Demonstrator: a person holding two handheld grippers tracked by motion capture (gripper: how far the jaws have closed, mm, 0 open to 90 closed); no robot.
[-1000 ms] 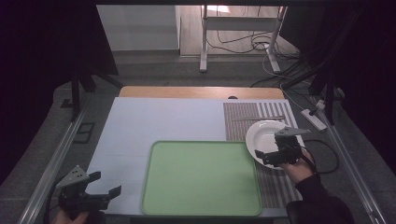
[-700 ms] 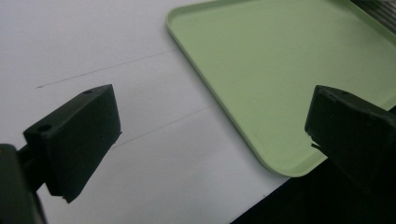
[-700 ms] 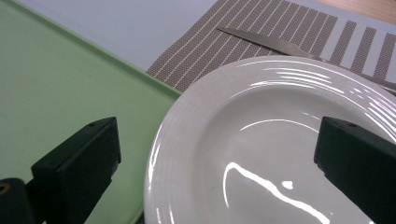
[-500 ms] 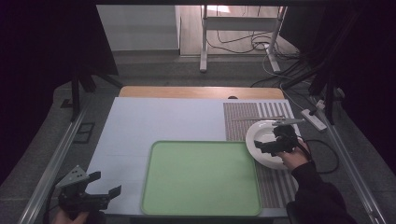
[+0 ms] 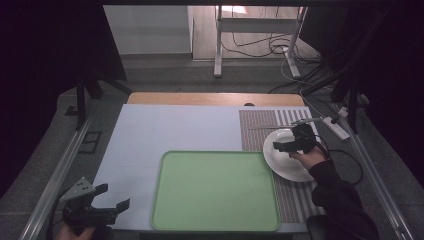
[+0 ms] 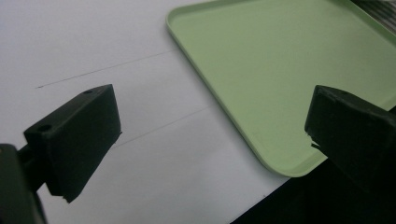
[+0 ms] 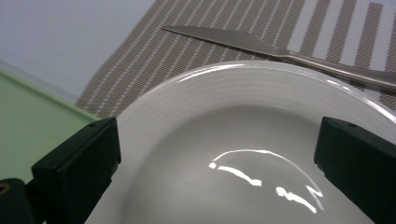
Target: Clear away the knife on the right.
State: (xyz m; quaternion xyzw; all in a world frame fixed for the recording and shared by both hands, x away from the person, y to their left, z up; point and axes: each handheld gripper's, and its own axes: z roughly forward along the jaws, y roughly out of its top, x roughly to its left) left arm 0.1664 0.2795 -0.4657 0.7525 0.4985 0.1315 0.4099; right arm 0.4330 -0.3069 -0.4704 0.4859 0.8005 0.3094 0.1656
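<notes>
At the far left of the high view I see my left gripper (image 5: 111, 209) at the near left corner of the table, over the white table sheet (image 5: 175, 130), with its jaws spread wide and nothing between them. In the left gripper view those jaws frame bare sheet and the near left corner of the green tray (image 6: 280, 70); the gripper (image 6: 212, 135) touches neither. The green tray (image 5: 215, 190) lies flat in the middle of the table, its right edge just beside the white plate (image 5: 285, 162) and resting on the left margin of the striped placemat (image 5: 260, 130). The plate sits on that placemat at the right side of the table. My right gripper (image 5: 280, 146) hovers over the plate's far part, pointing left toward the tray, jaws wide apart and holding nothing. In the right gripper view the gripper (image 7: 217, 154) looks down into the plate (image 7: 243, 140), with one jaw over the rim nearest the tray and the other over the opposite rim; I cannot tell whether either jaw touches the plate. Beyond the plate a knife (image 7: 280, 49) lies flat on the placemat, just beside the far rim. In the high view the knife (image 5: 285, 125) has its long axis running left to right across the table, blade end to the left, handle to the right. Nothing stands between the gripper and the plate.
</notes>
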